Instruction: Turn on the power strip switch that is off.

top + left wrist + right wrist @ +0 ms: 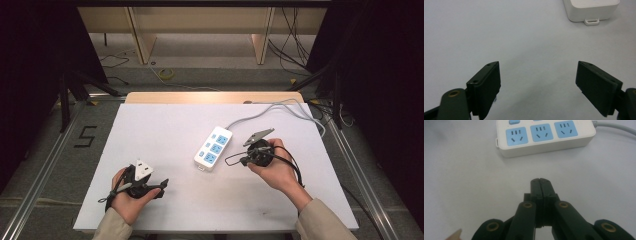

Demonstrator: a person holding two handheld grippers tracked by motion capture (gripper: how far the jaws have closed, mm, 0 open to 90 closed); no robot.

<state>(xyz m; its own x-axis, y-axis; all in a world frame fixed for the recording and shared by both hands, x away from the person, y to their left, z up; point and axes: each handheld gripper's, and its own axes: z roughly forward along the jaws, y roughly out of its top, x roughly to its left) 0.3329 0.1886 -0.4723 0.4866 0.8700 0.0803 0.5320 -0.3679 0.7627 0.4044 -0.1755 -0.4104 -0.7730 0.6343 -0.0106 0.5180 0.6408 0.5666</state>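
my two grippers wait either side of the power strip

the white power strip point(213, 148) lies mid-table, its grey cord point(270, 111) running off to the far right. my right gripper point(540, 181) sits just right of it, clenched on nothing. my left gripper point(537, 82) rests near the left edge, well apart, jaws spread wide over bare table point(160, 130).

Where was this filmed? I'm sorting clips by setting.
Probably a lab recording station: a white table holding one power strip, flanked by dark curtains, with loose cables on the floor.
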